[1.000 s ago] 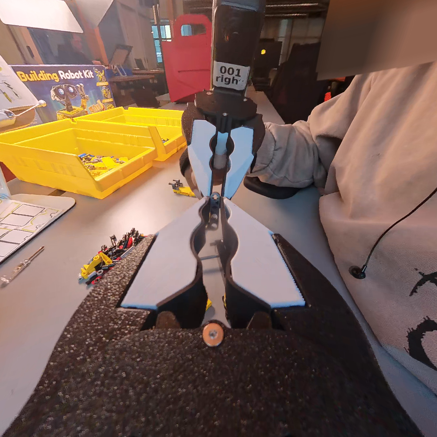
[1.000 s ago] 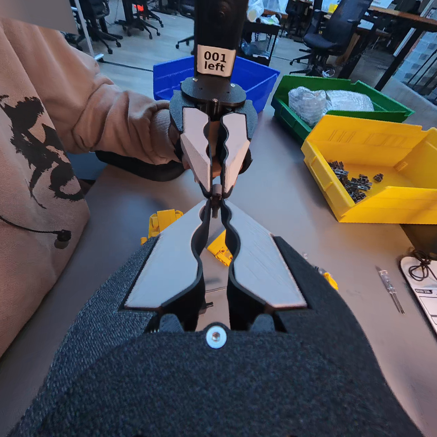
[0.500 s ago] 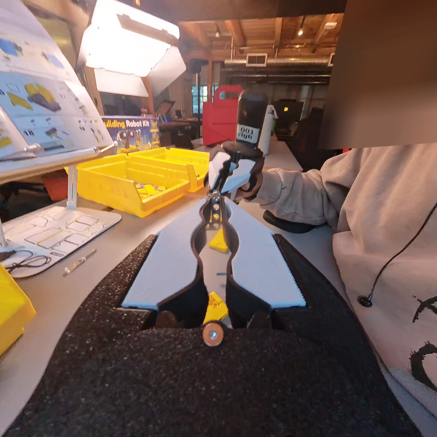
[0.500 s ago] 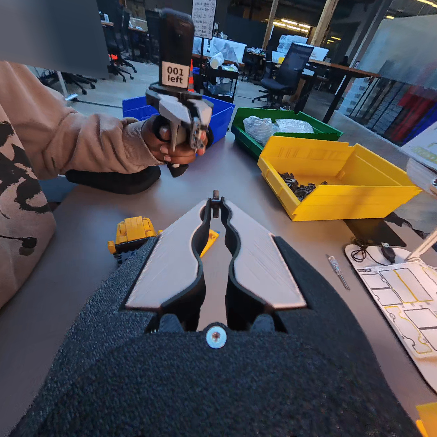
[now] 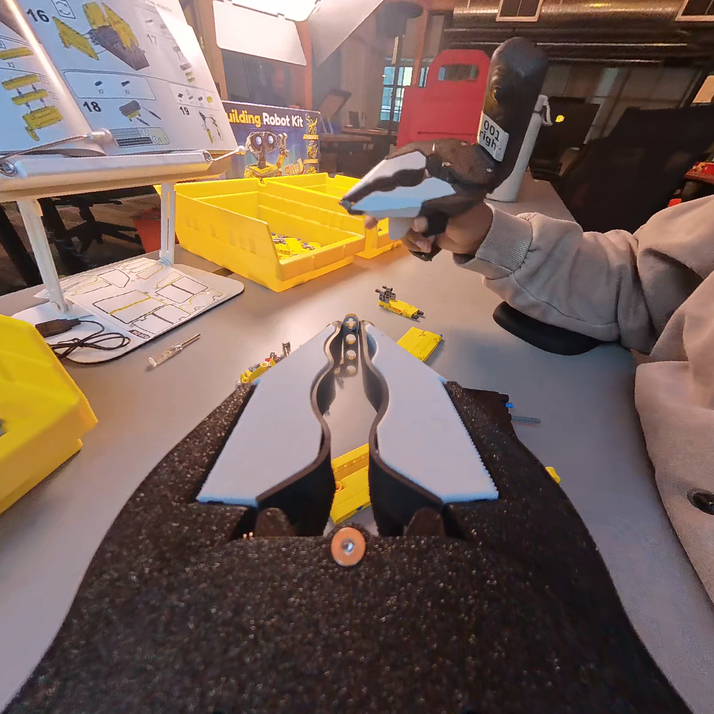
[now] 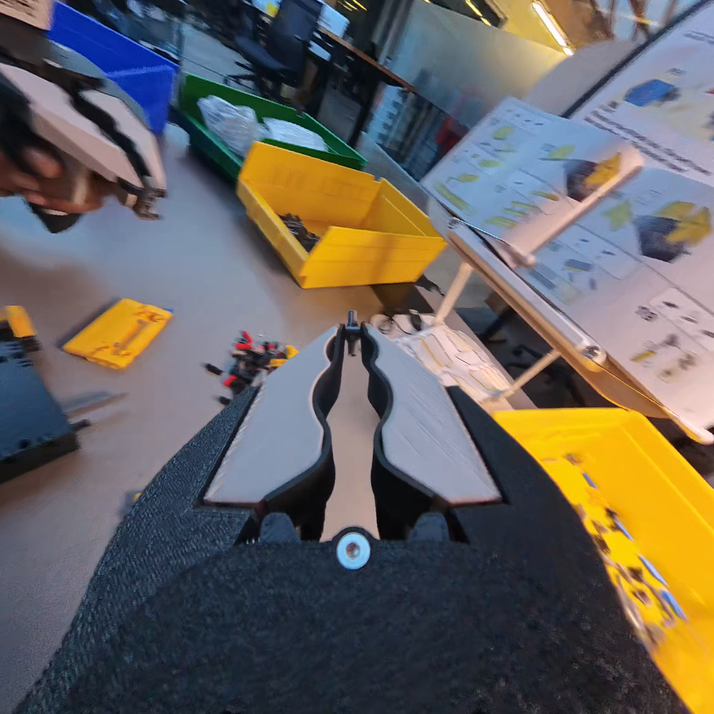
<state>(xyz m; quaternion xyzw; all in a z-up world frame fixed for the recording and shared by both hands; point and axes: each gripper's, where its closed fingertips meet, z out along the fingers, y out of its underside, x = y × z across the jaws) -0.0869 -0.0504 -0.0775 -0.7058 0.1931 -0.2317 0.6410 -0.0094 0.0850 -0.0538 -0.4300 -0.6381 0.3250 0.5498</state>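
My left gripper (image 5: 351,328) is shut on a dark grey perforated beam (image 5: 349,345), held above the grey table. My right gripper (image 6: 351,330) is shut on a small black pin (image 6: 351,337). In the left wrist view the right gripper (image 5: 349,203) is raised to the upper right, pointing left, held by a hand in a beige sleeve (image 5: 572,270). In the right wrist view the left gripper (image 6: 150,193) shows blurred at the upper left with the beam at its tip. A pile of small red, black and yellow parts (image 6: 251,359) lies just left of my right fingers.
Yellow bins (image 5: 270,220) and a kit box (image 5: 270,143) stand at the back; an instruction stand (image 5: 96,116) is at left. Loose yellow plates (image 5: 419,342), a small yellow assembly (image 5: 398,305) and a screwdriver (image 5: 174,349) lie on the table. A black block (image 6: 27,409), green bin (image 6: 270,127) and blue bin (image 6: 116,73) show too. Some 15 centimetres of space lies between my two pairs of fingers. From the left gripper's tips to the black block (image 6: 27,409) is close to 15 centimetres.
The two grippers, tip to tip a second ago, have pulled apart. The right gripper has swung right toward the instruction stand and parts pile; the left holds the beam lower and farther back.
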